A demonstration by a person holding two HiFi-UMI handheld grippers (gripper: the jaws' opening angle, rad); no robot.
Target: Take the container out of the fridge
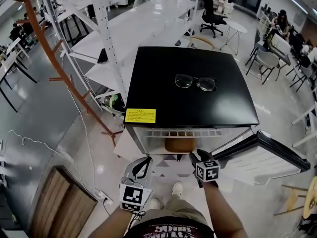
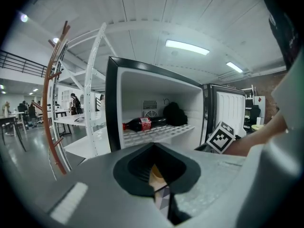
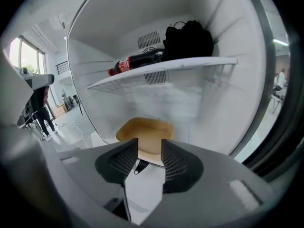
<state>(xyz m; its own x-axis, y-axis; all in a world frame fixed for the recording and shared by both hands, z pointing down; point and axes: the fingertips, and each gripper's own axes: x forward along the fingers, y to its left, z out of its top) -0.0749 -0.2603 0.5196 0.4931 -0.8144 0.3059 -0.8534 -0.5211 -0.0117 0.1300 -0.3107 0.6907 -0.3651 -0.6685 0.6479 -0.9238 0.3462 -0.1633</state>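
Container: the tan, shallow container sits in the lower compartment of the open fridge, just ahead of the right fingers and untouched by them.
Right gripper: the right gripper is aimed into the fridge with its fingers apart. Nothing lies between the pads, and the container's near rim shows in the gap beyond the tips.
Left gripper: the left gripper is held outside the fridge, to the left of the right fingers and further back. Its fingers appear to be together with only a sliver between them, and nothing is gripped.
Shelf: a white wire shelf runs above the right fingers. It carries a cola bottle lying on its side and a black bundle, possibly a bag.
Door: the fridge door stands swung open to the right of the right fingers.
Top: a pair of glasses lies on the fridge's black top, well beyond both sets of fingers. A yellow label is at the top's front-left corner.
Surroundings: white shelving racks stand to the left, beyond the left fingers.
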